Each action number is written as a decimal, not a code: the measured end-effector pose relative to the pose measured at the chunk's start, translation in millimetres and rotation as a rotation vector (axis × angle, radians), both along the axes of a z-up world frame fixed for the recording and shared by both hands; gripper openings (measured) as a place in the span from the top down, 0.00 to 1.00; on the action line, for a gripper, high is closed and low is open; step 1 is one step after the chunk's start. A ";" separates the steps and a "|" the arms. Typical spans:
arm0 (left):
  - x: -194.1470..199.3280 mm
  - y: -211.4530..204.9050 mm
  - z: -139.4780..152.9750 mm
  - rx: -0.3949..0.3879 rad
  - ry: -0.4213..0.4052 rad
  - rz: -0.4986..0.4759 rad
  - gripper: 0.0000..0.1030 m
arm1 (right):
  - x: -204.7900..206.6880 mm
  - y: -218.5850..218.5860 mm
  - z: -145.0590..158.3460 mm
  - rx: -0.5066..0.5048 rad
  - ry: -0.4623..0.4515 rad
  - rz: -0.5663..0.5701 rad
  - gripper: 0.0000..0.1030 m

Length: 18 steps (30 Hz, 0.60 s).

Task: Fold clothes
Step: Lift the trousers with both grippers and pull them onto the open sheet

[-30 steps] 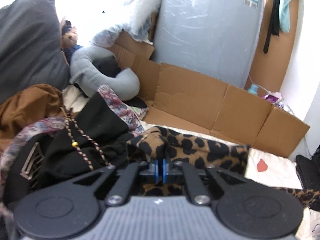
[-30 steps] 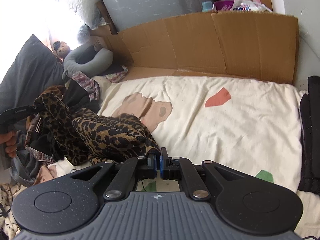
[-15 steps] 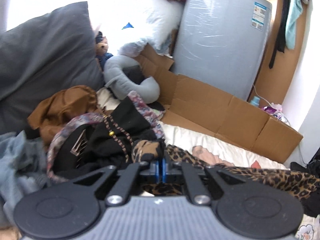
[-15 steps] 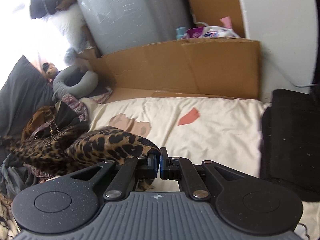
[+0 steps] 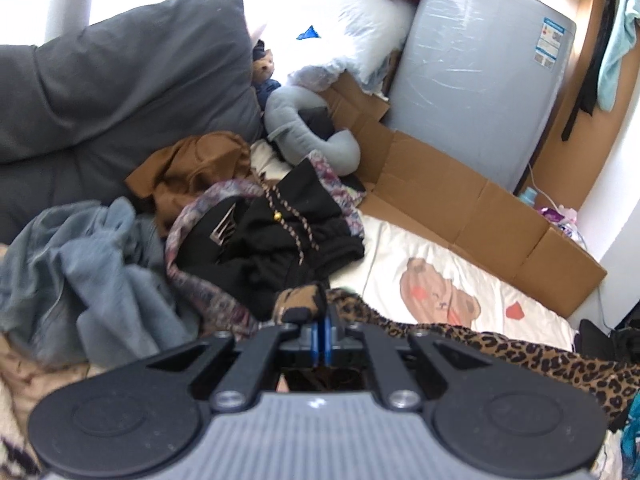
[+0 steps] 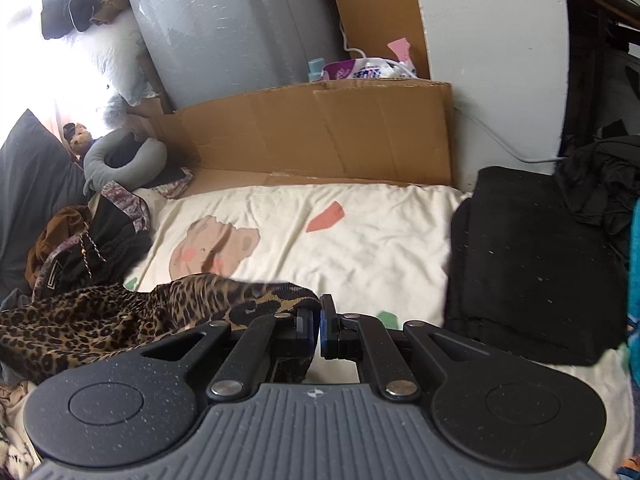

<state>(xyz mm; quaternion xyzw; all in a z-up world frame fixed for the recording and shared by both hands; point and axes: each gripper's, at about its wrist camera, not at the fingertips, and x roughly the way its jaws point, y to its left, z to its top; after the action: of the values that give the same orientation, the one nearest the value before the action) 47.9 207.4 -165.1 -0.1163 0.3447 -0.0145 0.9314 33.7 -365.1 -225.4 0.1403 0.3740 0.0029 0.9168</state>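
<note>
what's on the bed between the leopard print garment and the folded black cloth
Bare cream sheet, just its printed coloured patches, separates the leopard garment from the black cloth in the right wrist view.

tongs (image 5: 323, 330): 2; leopard garment (image 6: 100, 312): 1; grey pillow (image 5: 120, 80): 1; neck pillow (image 5: 304, 128): 1

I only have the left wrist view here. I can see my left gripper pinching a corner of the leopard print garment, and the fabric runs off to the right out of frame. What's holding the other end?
Observer: The right gripper is shut on the far end of the leopard print garment, so it is pinched at both ends.
Operator: Is there room on that side to lay it down?
Observer: Yes, the cream bedsheet ahead of the right gripper lies bare, apart from its printed bear.
Operator: Anything near that I should avoid?
Observer: A folded black garment lies flat on the sheet, just right of the right gripper.
</note>
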 end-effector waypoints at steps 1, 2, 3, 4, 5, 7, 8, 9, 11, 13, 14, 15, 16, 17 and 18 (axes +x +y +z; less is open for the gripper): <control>-5.4 1.7 -0.1 -0.004 0.006 0.001 0.97 | -3.8 -2.0 0.3 -0.001 0.007 -0.005 0.99; -10.4 3.5 -0.5 -0.008 0.012 0.003 0.97 | -7.7 -4.2 0.3 -0.001 0.014 -0.012 0.99; -14.9 5.2 -1.3 -0.013 0.019 0.006 0.97 | -11.5 -6.3 0.3 -0.002 0.022 -0.018 0.99; -19.3 6.9 -2.3 -0.018 0.026 0.009 0.97 | -15.2 -8.3 0.3 -0.003 0.031 -0.025 0.99; -23.6 8.6 -3.5 -0.022 0.033 0.012 0.97 | -18.9 -10.0 0.5 -0.005 0.038 -0.030 0.99; -31.4 11.0 -6.0 -0.031 0.049 0.016 0.97 | -25.3 -12.7 1.9 -0.009 0.047 -0.036 1.00; -35.0 11.8 -7.2 -0.035 0.058 0.018 0.97 | -28.2 -13.6 2.8 -0.013 0.050 -0.035 1.00; -38.2 12.3 -8.2 -0.040 0.068 0.019 0.97 | -31.0 -14.5 3.6 -0.016 0.052 -0.034 1.00; -45.8 13.0 -9.9 -0.047 0.088 0.018 0.97 | -37.9 -16.4 4.3 -0.023 0.062 -0.029 1.00; -54.1 12.6 -12.2 -0.047 0.104 0.010 0.97 | -45.1 -19.6 3.7 -0.029 0.077 -0.024 1.00; -57.9 12.3 -13.7 -0.048 0.111 0.008 0.97 | -48.7 -21.8 3.2 -0.032 0.085 -0.024 1.00; -61.5 12.5 -15.4 -0.052 0.119 0.007 0.97 | -52.3 -23.9 2.7 -0.034 0.093 -0.024 1.00; -64.6 12.7 -17.1 -0.058 0.127 0.009 0.97 | -56.0 -26.1 2.5 -0.035 0.101 -0.025 1.00; -67.6 12.3 -18.3 -0.061 0.133 0.008 0.97 | -60.1 -28.3 2.5 -0.035 0.109 -0.027 1.00; -70.5 11.9 -19.5 -0.065 0.138 0.007 0.97 | -64.5 -30.4 2.6 -0.035 0.116 -0.031 1.00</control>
<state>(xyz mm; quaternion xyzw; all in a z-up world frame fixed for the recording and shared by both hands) -22.6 219.2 -184.5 -0.1485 0.4071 -0.0141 0.9011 -30.8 -395.5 -222.8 0.1298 0.4243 -0.0258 0.8958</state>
